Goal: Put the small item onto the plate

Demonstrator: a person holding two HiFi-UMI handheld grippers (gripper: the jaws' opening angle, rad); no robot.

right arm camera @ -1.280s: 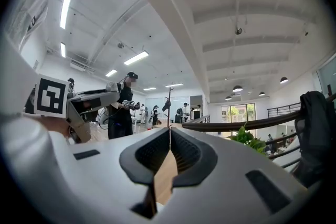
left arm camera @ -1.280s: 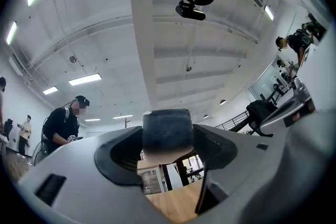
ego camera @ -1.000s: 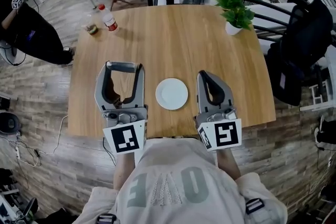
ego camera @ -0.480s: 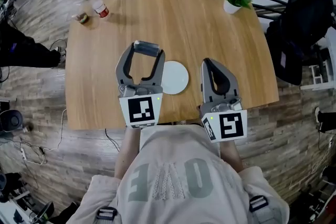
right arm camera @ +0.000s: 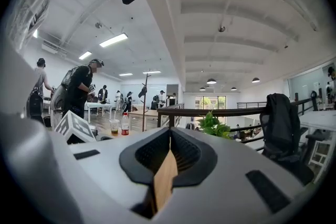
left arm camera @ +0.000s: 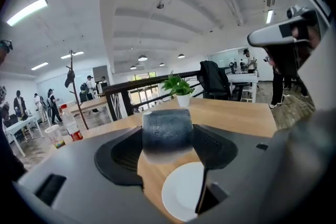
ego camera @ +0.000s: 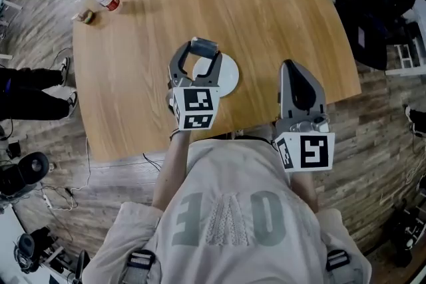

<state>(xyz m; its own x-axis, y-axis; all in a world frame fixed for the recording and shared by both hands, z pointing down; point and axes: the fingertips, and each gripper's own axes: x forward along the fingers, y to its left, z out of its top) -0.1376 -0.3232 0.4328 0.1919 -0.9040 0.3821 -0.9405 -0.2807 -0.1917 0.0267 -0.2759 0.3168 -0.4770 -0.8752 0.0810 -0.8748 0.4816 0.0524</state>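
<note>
Patience matters for this placement: lower your left hand-held gripper (ego camera: 204,51) straight down until the small item (left arm camera: 168,132) nearly meets the plate (ego camera: 230,74), and only then let the jaws part, so the piece settles flat instead of tumbling over the rim. That gripper is clamped on the small item, a dark rounded block pinched between the jaw tips and held in the air over the white plate's left side, apparently not touching it. Your right hand-held gripper (ego camera: 291,68) has its jaws together with nothing between them, hovering well apart by the tabletop's (ego camera: 266,16) near edge.
</note>
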